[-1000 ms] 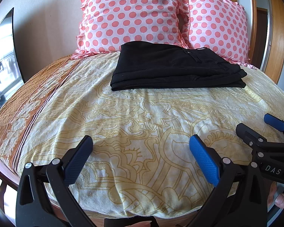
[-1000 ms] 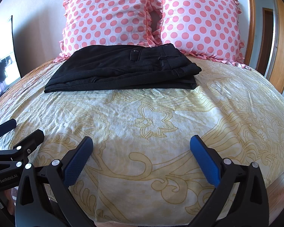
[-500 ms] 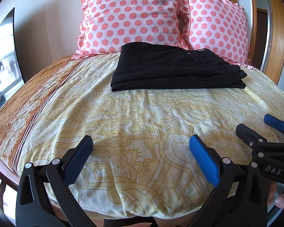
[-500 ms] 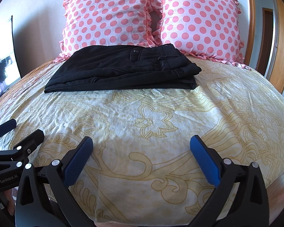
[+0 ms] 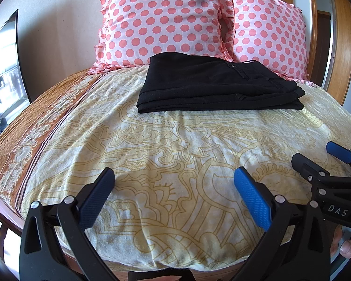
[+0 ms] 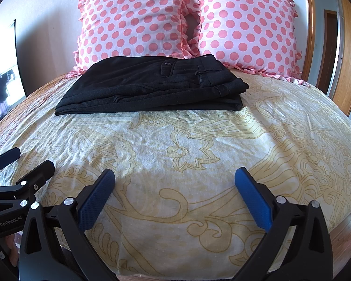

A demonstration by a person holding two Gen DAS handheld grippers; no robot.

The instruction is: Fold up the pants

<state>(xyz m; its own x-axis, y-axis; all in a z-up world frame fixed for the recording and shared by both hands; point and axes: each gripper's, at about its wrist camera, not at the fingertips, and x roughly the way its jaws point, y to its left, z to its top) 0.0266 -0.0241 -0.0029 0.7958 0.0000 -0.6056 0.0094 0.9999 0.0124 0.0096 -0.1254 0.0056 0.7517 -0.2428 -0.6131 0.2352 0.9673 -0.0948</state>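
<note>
Already the pants [image 5: 218, 86] lie folded into a flat black stack at the far end of the bed [image 5: 175, 154], on the yellow patterned sheet [image 5: 152, 145], with their far edge against two pink polka-dot pillows [image 5: 161, 21]. In the right wrist view the pants [image 6: 152, 84] show a button and belt loops on the top layer, with the waistband end toward the right. The left gripper [image 5: 174, 183] hovers over the near part of the bed with its fingers [image 5: 251, 197] spread wide and nothing between them; the pants sit well apart from it, straight ahead and a little to the right of the gap. The right gripper [image 6: 175, 183] is likewise released, its blue pads [image 6: 96, 201] wide open over bare sheet, and the pants lie well ahead of it, somewhat left of centre. Neither gripper touches the cloth. Each gripper shows in the other's view: the right one [image 5: 325, 161] at the right edge of the left wrist view, the left one [image 6: 25, 164] at the left edge of the right wrist view (both with their jaws apart). A fingertip [image 5: 346, 248] of the person's hand shows at the lower right of the left wrist view. A wooden headboard [image 6: 346, 53] rises behind the pillows on the right, and a bright window [image 5: 2, 75] stands at the left.
</note>
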